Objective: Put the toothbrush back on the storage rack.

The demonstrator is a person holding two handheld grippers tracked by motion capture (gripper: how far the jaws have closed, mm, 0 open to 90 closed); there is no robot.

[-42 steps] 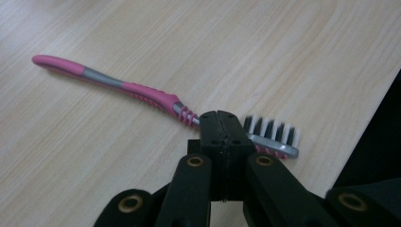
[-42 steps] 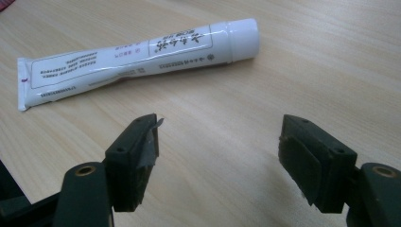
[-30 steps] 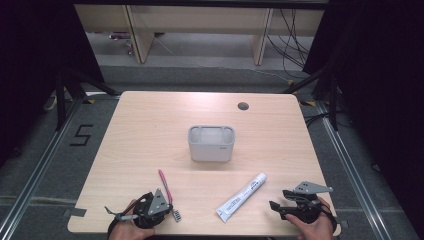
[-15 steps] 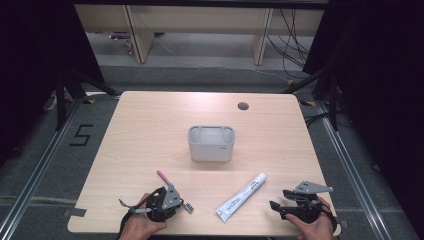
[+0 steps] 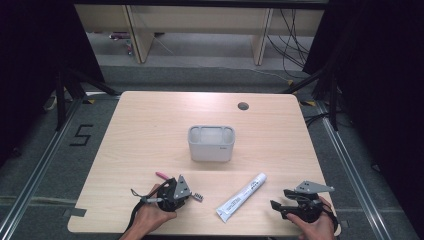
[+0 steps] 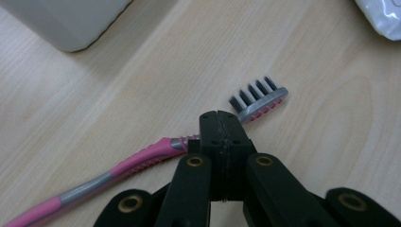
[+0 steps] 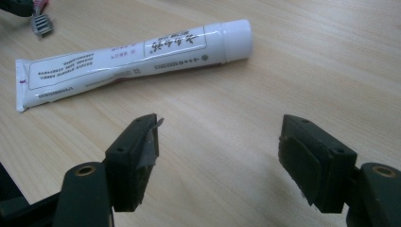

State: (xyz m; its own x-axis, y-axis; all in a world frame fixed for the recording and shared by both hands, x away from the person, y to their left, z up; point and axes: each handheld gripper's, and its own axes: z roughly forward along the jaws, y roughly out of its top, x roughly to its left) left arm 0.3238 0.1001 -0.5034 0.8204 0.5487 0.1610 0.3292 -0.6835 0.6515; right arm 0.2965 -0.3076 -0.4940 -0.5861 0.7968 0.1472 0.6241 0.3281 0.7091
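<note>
A pink and grey toothbrush (image 6: 132,163) lies on the wooden table (image 5: 150,130) near the front left. My left gripper (image 6: 222,118) is shut, its closed tips over the brush's neck just behind the bristles (image 5: 197,196); nothing sits between the jaws. In the high view the left gripper (image 5: 187,196) covers the middle of the brush. A white toothpaste tube (image 5: 242,197) lies diagonally at the front centre. My right gripper (image 5: 279,198) rests at the front right, open and empty, jaws aimed towards the tube (image 7: 132,59).
A grey rectangular container (image 5: 211,143) stands at the table's middle, and its corner (image 6: 61,23) shows past the left gripper. A round cable hole (image 5: 243,106) is at the back right. The front edge is close behind both hands.
My left gripper has moved right along the front of the table. The toothbrush has turned with it, its bristle end swinging right towards the tube. The right gripper has stayed put.
</note>
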